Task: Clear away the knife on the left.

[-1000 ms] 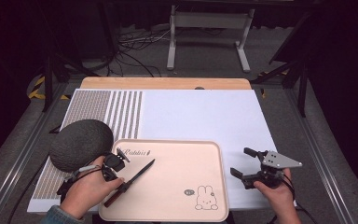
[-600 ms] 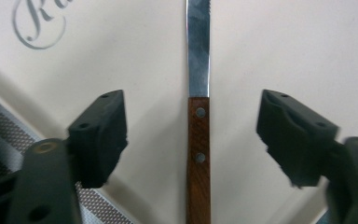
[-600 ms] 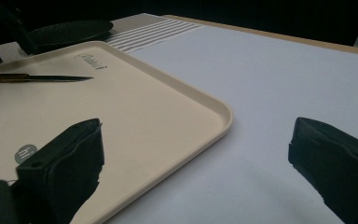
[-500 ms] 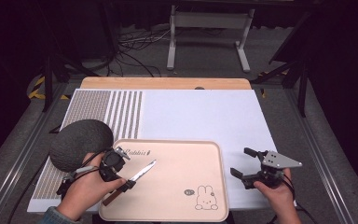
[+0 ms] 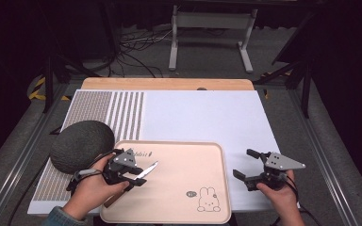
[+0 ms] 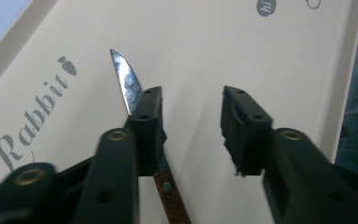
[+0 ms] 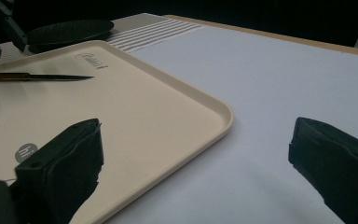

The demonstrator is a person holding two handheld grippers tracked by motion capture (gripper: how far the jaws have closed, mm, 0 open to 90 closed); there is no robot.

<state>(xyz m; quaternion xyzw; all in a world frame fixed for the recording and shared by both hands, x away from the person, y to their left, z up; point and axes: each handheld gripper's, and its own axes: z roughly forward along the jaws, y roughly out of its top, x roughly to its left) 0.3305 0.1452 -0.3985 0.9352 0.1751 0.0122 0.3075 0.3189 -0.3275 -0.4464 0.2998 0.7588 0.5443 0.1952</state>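
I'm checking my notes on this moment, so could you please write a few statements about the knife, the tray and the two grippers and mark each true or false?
1. The knife lies on the tray. True.
2. The left gripper is shut tight on the blade. False: its jaws stand apart, one jaw over the knife where blade meets handle and the other off to the side.
3. The right gripper is over the tray's rabbit drawing. False: it is off the tray, over the white mat beside the tray's right edge.
4. The right gripper is open and holds nothing. True.
5. A dark grey round object sits to the left of the tray. True.
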